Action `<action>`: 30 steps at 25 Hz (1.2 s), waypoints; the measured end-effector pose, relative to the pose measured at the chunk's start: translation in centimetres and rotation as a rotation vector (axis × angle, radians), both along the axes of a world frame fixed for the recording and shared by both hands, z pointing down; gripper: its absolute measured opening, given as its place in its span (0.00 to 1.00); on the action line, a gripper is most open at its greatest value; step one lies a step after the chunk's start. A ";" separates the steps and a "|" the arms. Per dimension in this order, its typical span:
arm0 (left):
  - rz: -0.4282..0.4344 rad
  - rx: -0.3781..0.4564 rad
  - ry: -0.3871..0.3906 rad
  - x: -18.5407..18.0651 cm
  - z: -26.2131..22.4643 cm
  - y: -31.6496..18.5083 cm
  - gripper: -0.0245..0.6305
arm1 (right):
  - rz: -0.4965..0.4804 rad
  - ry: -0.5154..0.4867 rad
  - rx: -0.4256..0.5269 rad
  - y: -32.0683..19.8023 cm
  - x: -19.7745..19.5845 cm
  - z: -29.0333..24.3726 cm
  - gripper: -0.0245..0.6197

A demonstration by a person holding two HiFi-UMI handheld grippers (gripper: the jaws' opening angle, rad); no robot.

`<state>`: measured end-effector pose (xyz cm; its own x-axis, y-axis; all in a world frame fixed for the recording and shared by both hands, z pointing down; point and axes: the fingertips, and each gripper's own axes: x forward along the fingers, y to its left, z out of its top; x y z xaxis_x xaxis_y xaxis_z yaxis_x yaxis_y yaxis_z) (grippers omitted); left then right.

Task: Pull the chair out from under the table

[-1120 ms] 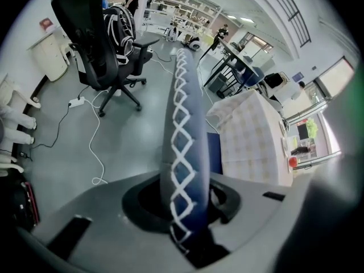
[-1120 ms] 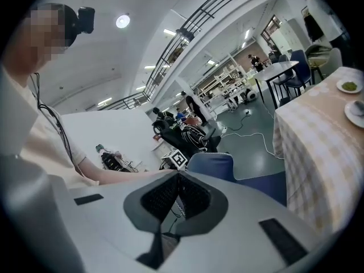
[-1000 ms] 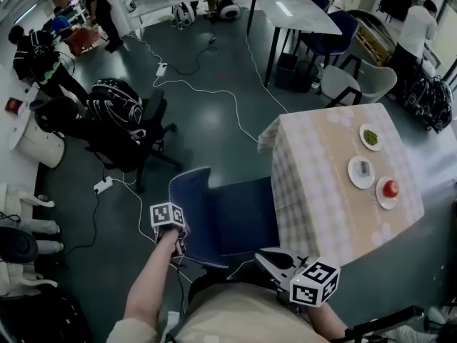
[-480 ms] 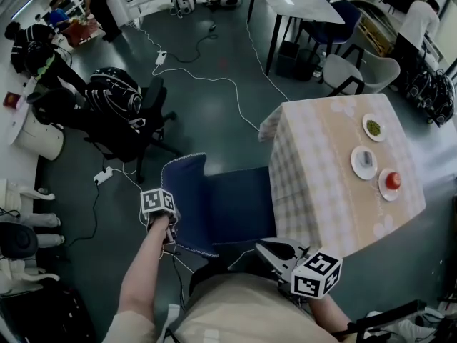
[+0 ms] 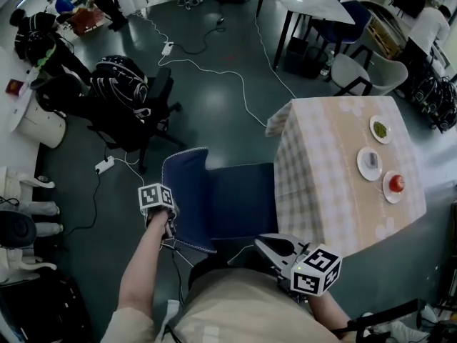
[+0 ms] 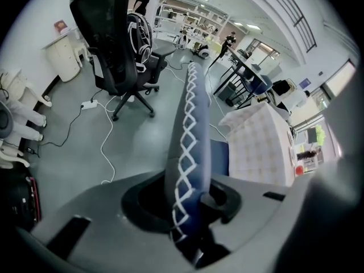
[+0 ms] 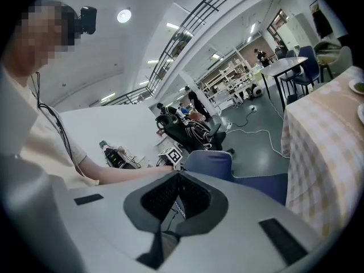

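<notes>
A blue chair (image 5: pixel 239 200) stands with its seat partly under the table (image 5: pixel 321 191), which wears a checked cloth. Its backrest (image 5: pixel 184 191) faces me. My left gripper (image 5: pixel 168 229) points steeply down at the backrest's near side. In the left gripper view the backrest edge (image 6: pixel 189 135), with white zigzag stitching, runs between the jaws, and my left gripper (image 6: pixel 190 209) is shut on it. My right gripper (image 5: pixel 275 247) hangs by my waist near the table's corner. Its jaws (image 7: pixel 177 178) are shut with nothing between them.
Three small plates (image 5: pixel 372 163) with food sit on the table's far side. A black office chair (image 5: pixel 125 113) with a bag stands to the left across the floor. White cables (image 5: pixel 214 84) and a power strip (image 5: pixel 105 165) lie on the floor. People (image 5: pixel 428 27) work at the room's edges.
The left gripper has drawn the backrest a little farther from the table. The right gripper has kept still.
</notes>
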<state>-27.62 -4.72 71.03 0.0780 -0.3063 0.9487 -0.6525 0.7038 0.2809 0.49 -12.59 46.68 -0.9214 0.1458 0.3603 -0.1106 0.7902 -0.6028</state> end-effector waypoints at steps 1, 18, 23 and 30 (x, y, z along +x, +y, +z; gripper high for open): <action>-0.006 0.002 0.002 -0.1 0.0 0.2 0.19 | -0.005 0.000 -0.001 0.1 -0.2 0.0 0.05; -0.060 -0.001 -0.002 -2.0 0.1 2.7 0.19 | -0.044 0.005 -0.008 0.8 -1.5 0.4 0.05; -0.052 -0.004 -0.016 -2.7 0.0 2.7 0.19 | -0.043 0.008 -0.007 1.1 -2.0 0.4 0.05; -0.061 0.008 -0.005 -3.1 0.1 2.8 0.19 | -0.039 0.012 -0.009 1.9 -2.4 0.5 0.05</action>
<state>-30.72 -1.87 71.09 0.0545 -0.3180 0.9465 -0.6102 0.7397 0.2836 -1.88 -10.74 47.22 -0.9106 0.1851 0.3695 -0.0869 0.7884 -0.6090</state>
